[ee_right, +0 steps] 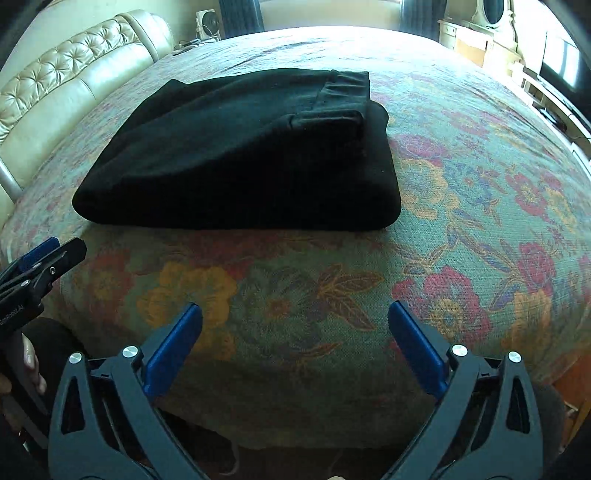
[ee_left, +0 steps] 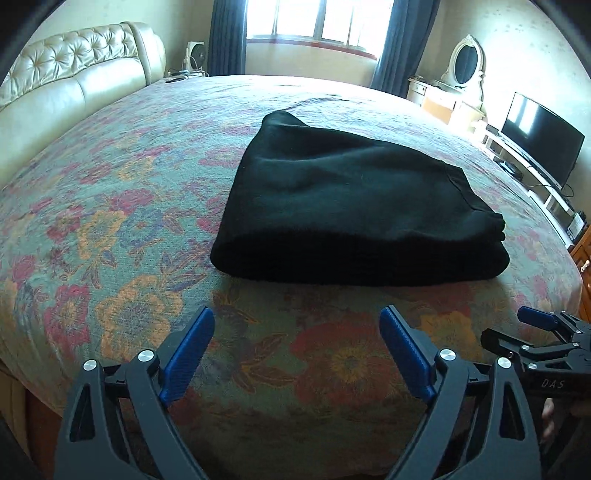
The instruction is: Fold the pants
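The black pants (ee_left: 351, 206) lie folded into a thick stack on the floral bedspread (ee_left: 122, 236). In the right wrist view the pants (ee_right: 243, 158) show the waistband on top at the far right. My left gripper (ee_left: 297, 317) is open and empty, hovering above the near edge of the bed, short of the pants. My right gripper (ee_right: 295, 312) is open and empty too, beside the left one, also short of the pants. The right gripper shows at the right edge of the left wrist view (ee_left: 517, 328), and the left gripper at the left edge of the right wrist view (ee_right: 59, 247).
A cream tufted headboard (ee_left: 66, 70) runs along the left. A window with dark curtains (ee_left: 317, 22) is at the back. A dressing table with an oval mirror (ee_left: 463, 70) and a TV (ee_left: 539, 140) on a low stand stand at the right. A wooden cabinet (ee_left: 583, 266) is beside the bed.
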`<action>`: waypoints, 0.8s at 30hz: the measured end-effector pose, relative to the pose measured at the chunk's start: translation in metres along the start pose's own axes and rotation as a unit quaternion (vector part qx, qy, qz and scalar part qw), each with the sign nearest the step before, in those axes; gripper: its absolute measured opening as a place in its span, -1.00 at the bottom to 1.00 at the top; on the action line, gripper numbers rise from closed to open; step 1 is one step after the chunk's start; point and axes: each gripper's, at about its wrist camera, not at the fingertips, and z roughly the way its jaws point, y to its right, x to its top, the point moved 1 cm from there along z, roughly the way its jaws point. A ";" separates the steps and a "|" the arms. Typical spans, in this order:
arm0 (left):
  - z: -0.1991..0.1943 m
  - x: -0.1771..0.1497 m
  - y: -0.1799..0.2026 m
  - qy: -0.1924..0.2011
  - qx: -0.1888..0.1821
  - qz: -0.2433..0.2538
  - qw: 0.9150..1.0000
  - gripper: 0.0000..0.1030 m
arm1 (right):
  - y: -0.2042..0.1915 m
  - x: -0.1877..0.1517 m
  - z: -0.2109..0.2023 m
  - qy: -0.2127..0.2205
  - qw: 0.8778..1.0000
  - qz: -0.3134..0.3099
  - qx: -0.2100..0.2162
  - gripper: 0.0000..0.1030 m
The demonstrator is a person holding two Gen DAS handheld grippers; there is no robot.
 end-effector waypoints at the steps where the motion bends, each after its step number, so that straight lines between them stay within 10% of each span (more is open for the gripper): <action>1: -0.002 -0.001 0.002 -0.001 -0.007 -0.001 1.000 0.76 | -0.001 0.001 0.001 0.003 1.000 -0.002 -0.003 0.95; 15: -0.006 -0.007 0.006 0.010 0.039 -0.008 0.999 0.76 | -0.015 0.007 -0.004 0.014 1.000 -0.006 -0.004 0.95; 24: -0.010 -0.006 0.006 0.006 -0.003 -0.017 1.000 0.76 | -0.016 0.008 -0.003 0.009 1.000 -0.002 0.000 0.95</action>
